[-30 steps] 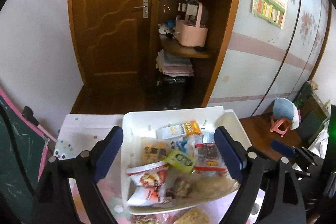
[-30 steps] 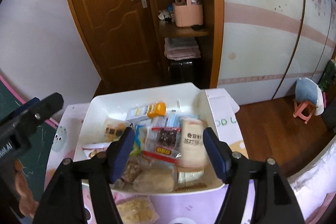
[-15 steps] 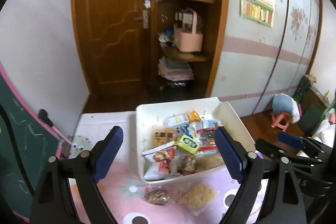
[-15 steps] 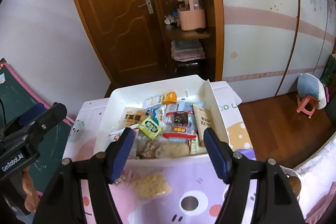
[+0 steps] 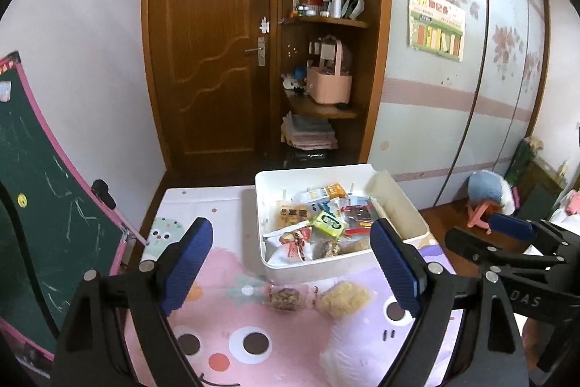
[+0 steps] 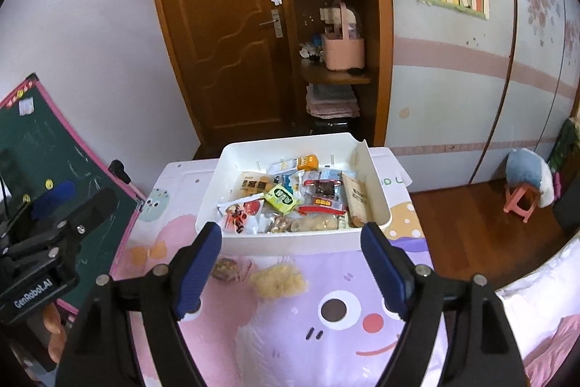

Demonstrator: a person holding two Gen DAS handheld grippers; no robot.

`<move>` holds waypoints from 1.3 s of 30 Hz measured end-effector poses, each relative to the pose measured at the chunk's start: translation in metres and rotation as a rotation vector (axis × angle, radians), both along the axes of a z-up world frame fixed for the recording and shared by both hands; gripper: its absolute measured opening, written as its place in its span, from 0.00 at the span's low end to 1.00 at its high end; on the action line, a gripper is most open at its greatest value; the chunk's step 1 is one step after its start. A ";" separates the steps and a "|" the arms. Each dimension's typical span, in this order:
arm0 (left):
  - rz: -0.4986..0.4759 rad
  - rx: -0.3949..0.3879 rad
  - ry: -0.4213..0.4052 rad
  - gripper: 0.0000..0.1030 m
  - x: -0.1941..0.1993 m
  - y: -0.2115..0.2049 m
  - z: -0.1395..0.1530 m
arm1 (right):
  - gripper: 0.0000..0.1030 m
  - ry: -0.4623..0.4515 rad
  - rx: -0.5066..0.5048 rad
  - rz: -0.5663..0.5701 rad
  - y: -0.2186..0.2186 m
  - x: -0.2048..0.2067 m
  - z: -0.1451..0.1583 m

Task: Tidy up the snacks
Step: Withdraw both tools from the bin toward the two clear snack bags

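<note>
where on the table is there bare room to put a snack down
Free: the mat nearer than the two loose packets, and the strip left of the white bin. Crowded: the bin's inside, piled with snacks.

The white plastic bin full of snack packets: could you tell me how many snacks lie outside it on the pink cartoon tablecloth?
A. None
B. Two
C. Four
B: a dark nut snack packet and a pale yellow puffy snack packet lie on the tablecloth just in front of the bin.
</note>
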State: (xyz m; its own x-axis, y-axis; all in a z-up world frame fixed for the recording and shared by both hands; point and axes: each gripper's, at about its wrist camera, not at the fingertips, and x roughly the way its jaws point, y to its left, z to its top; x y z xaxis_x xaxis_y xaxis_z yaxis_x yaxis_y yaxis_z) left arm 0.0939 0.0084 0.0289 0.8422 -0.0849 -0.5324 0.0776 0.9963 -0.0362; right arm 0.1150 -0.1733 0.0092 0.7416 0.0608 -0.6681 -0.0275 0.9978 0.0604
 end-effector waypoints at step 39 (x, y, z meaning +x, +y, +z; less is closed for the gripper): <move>-0.043 -0.104 0.382 0.85 0.114 0.024 -0.208 | 0.77 0.436 0.204 -0.032 0.000 0.103 -0.223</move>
State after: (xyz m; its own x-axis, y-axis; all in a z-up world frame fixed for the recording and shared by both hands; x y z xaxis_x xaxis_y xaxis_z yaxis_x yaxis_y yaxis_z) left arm 0.2081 0.0328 -0.1786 0.5799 -0.1863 -0.7931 0.0809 0.9819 -0.1714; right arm 0.2176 -0.1734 -0.2141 0.3986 0.2052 -0.8939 0.0744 0.9642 0.2545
